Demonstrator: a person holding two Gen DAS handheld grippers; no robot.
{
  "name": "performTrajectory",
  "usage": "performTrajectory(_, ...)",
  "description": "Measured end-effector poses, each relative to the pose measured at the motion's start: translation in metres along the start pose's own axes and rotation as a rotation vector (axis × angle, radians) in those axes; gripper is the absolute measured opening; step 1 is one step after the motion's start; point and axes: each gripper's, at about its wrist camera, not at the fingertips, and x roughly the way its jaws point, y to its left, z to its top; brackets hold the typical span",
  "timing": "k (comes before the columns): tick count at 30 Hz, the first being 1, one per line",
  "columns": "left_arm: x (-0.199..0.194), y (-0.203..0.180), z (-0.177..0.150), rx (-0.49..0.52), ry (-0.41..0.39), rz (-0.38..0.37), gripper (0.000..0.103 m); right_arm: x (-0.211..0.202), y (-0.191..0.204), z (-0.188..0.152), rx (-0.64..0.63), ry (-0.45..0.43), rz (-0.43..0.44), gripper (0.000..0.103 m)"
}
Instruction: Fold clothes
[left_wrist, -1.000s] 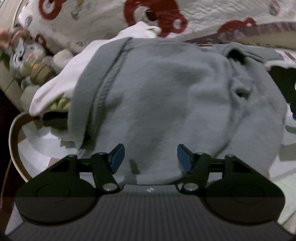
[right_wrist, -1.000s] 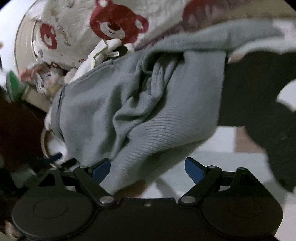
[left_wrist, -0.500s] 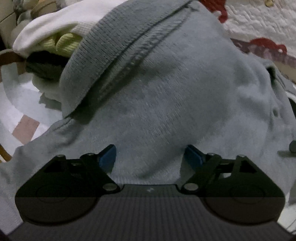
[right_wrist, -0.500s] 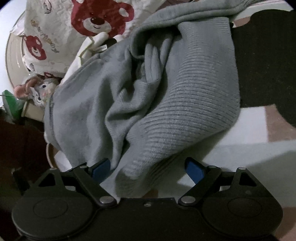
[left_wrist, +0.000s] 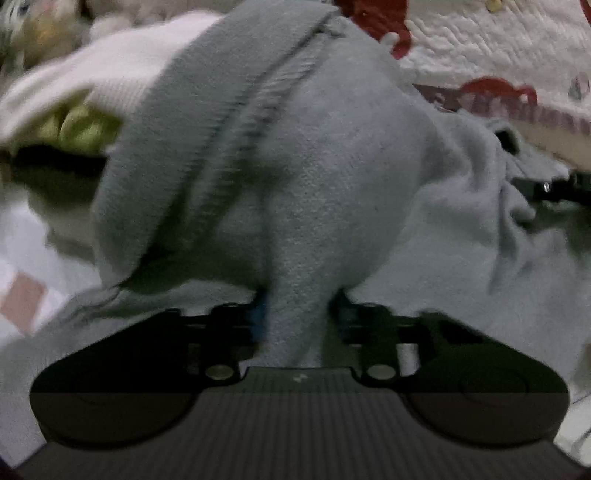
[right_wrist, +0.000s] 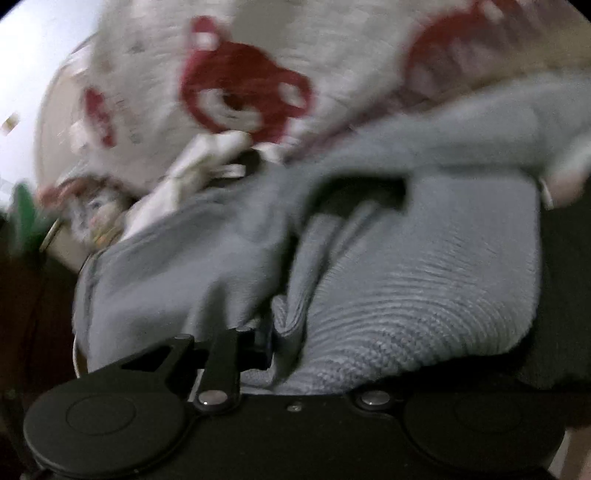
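Pinching grey sweater with both: left tool jaws just closed on a bunched fold of it, right tool just closed on the ribbed edge. Sweater lies heaped over a white garment, bear-print quilt behind. Both views blurred.

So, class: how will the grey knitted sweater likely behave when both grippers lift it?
The grey knitted sweater will probably hang floppy: it already bunches into soft folds where the left gripper pinches it. Its thick ribbed hem, caught in the right gripper, suggests some weight, so it may sag between the grips. The fuzzy knit seems unlikely to slip.
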Motion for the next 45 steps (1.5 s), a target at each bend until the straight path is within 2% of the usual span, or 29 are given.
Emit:
performTrajectory(3,-0.012,0.002,0.004,-0.028,0.005,-0.043,0.018,-0.026,0.014,0.006,0.001,-0.039,0.052,0.023)
performTrajectory(9,-0.037,-0.032,0.002,0.146,-0.062,-0.084,0.014,-0.095,0.042,0.001,-0.014,-0.123,0.084,0.022)
performTrajectory(12,-0.044,-0.048,0.005,0.198,-0.065,-0.116,0.013,-0.124,0.043,-0.002,-0.015,-0.165,0.061,0.021)
performTrajectory(15,-0.050,-0.076,0.010,0.262,-0.077,-0.155,0.013,-0.148,0.044,-0.001,-0.069,-0.207,-0.021,0.021)
performTrajectory(17,-0.055,-0.099,0.015,0.313,-0.089,-0.181,0.012,-0.166,0.038,0.003,-0.054,-0.246,-0.041,0.020)
performTrajectory(19,-0.061,-0.123,0.021,0.370,-0.109,-0.212,0.004,-0.188,0.030,0.007,-0.027,-0.303,-0.056,0.015)
performTrajectory(20,-0.064,-0.136,0.026,0.404,-0.129,-0.240,0.003,-0.201,0.029,0.012,-0.032,-0.329,-0.075,0.007)
performTrajectory(21,-0.066,-0.150,0.033,0.438,-0.155,-0.263,0.000,-0.214,0.029,0.017,-0.043,-0.354,-0.098,0.007)
performTrajectory(24,-0.077,-0.196,0.061,0.513,-0.259,-0.343,0.000,-0.253,0.028,0.033,-0.076,-0.432,-0.168,0.007)
performTrajectory(28,-0.086,-0.260,0.095,0.567,-0.316,-0.389,0.000,-0.319,0.021,0.043,-0.089,-0.569,-0.266,0.007)
performTrajectory(29,-0.086,-0.271,0.096,0.563,-0.301,-0.409,0.000,-0.338,0.019,0.043,-0.088,-0.614,-0.291,0.007)
performTrajectory(32,-0.081,-0.295,0.094,0.547,-0.238,-0.464,0.003,-0.385,0.009,0.038,-0.091,-0.654,-0.384,0.006)
performTrajectory(33,-0.075,-0.298,0.088,0.542,-0.208,-0.475,0.005,-0.392,0.005,0.034,-0.103,-0.615,-0.427,0.007)
performTrajectory(35,-0.058,-0.294,0.073,0.536,-0.151,-0.435,0.016,-0.388,-0.009,0.019,-0.120,-0.453,-0.553,0.009)
performTrajectory(37,-0.042,-0.281,0.059,0.513,-0.095,-0.380,0.035,-0.374,-0.029,-0.005,-0.099,-0.274,-0.642,0.020)
performTrajectory(39,-0.027,-0.258,0.048,0.472,-0.039,-0.310,0.040,-0.357,-0.053,-0.035,-0.057,-0.092,-0.710,0.043)
performTrajectory(41,-0.017,-0.232,0.039,0.435,0.002,-0.232,0.044,-0.347,-0.072,-0.063,-0.047,0.054,-0.755,0.043)
performTrajectory(42,-0.015,-0.217,0.036,0.420,0.013,-0.188,0.046,-0.346,-0.079,-0.073,-0.045,0.109,-0.777,0.043)
performTrajectory(45,-0.017,-0.177,0.030,0.373,0.013,-0.072,0.054,-0.364,-0.094,-0.078,0.010,0.122,-0.819,0.044)
